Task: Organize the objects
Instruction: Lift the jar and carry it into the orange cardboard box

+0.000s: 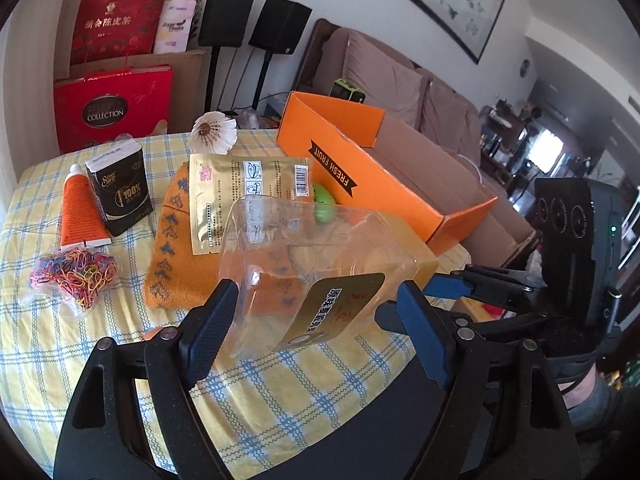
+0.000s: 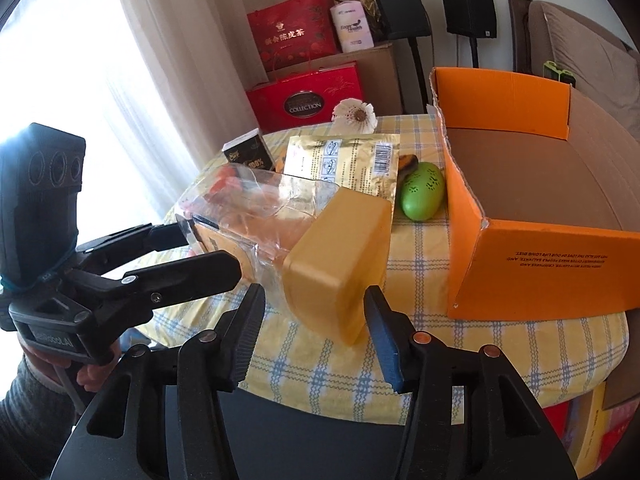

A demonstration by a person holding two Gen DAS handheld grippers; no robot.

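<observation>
Both grippers clamped, angled downward

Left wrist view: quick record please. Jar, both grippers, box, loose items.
held: clear jar with yellow lid, lying sideways
left gripper: clamped on jar body
right gripper: astride the lid, contact unclear
orange box: open, nothing seen inside
loose: gold sachet, green egg, shuttlecock, rubber bands

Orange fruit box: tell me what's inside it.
The orange fruit box shows only bare brown cardboard floor. Its near corner, behind the front wall, is hidden.
</observation>
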